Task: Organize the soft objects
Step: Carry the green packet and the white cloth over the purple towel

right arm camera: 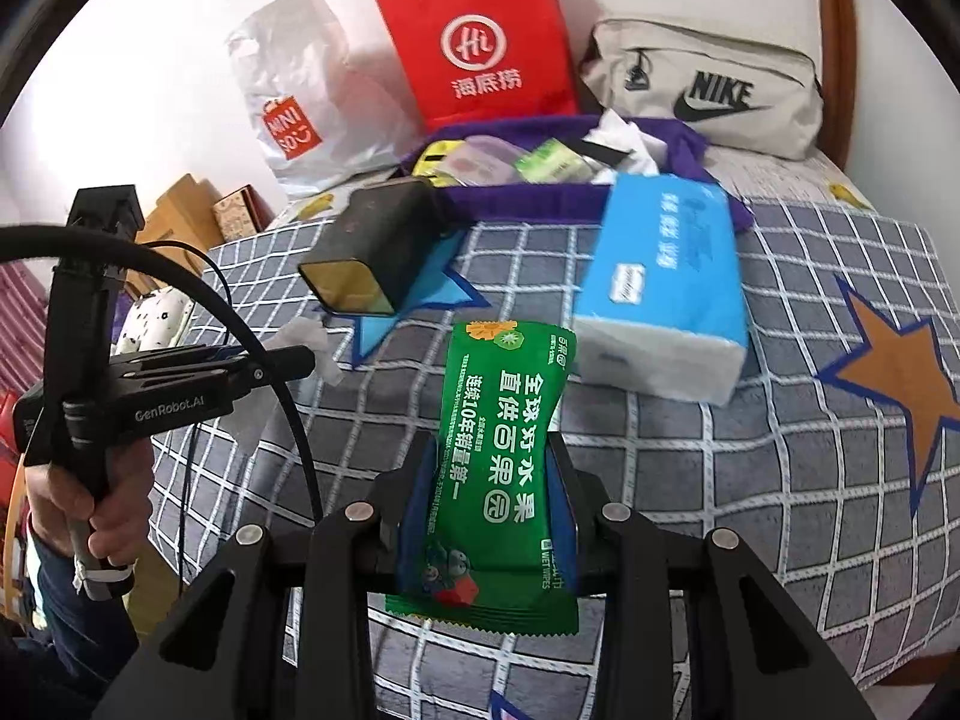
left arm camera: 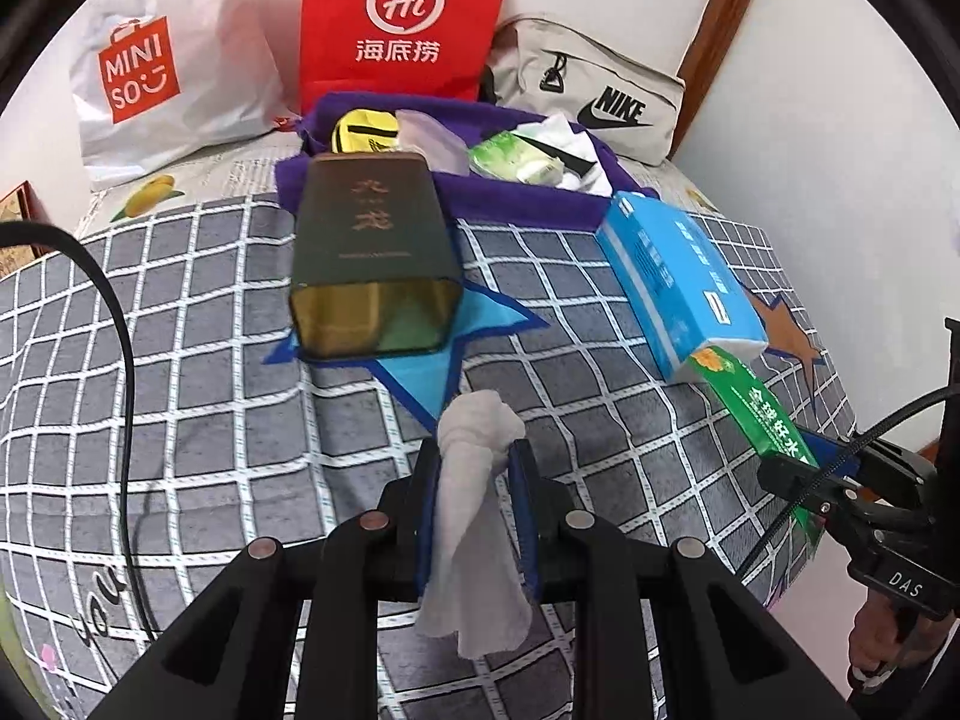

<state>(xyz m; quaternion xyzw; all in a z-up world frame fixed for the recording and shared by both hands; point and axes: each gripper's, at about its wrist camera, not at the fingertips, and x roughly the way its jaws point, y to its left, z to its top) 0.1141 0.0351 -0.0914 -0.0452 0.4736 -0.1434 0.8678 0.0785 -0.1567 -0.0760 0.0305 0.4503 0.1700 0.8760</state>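
Item 1, left gripper (left arm camera: 474, 462): fingers (left arm camera: 427, 480) are pinching a crumpled white tissue (left arm camera: 474, 516) between the blue pads; a knotted wad is sitting above the pinch and a limp tail is hanging below, clear of the grid-pattern bedspread (left arm camera: 180, 360)

Item 2, right gripper (right arm camera: 493, 480): jaws are clamping the middle of a green wet-wipes packet (right arm camera: 504, 456), which is bowing slightly inward at the grip; glossy film with white lettering and serrated end seals, its upper end projecting forward beyond the fingertips

Item 3, purple cloth bin (left arm camera: 510, 195): lying at the far side of the bed, in front of the red paper bag (left arm camera: 408, 18), already holding a yellow pouch, a pale green pack and white paper; judged to be the destination for both held pieces

Item 4, obstacles: a dark rectangular tin (left arm camera: 375, 252) is lying on its side with its open end facing the grippers, touching the bin's near edge; a blue tissue pack (left arm camera: 678, 276) is resting just right of it

Handling note: carrying each piece high enough to pass over the tin and the bin's rim, keeping the tissue's tail from catching, releasing only once above the bin's opening; taking one hand at a time is looking the safer course, since the grippers are working close together
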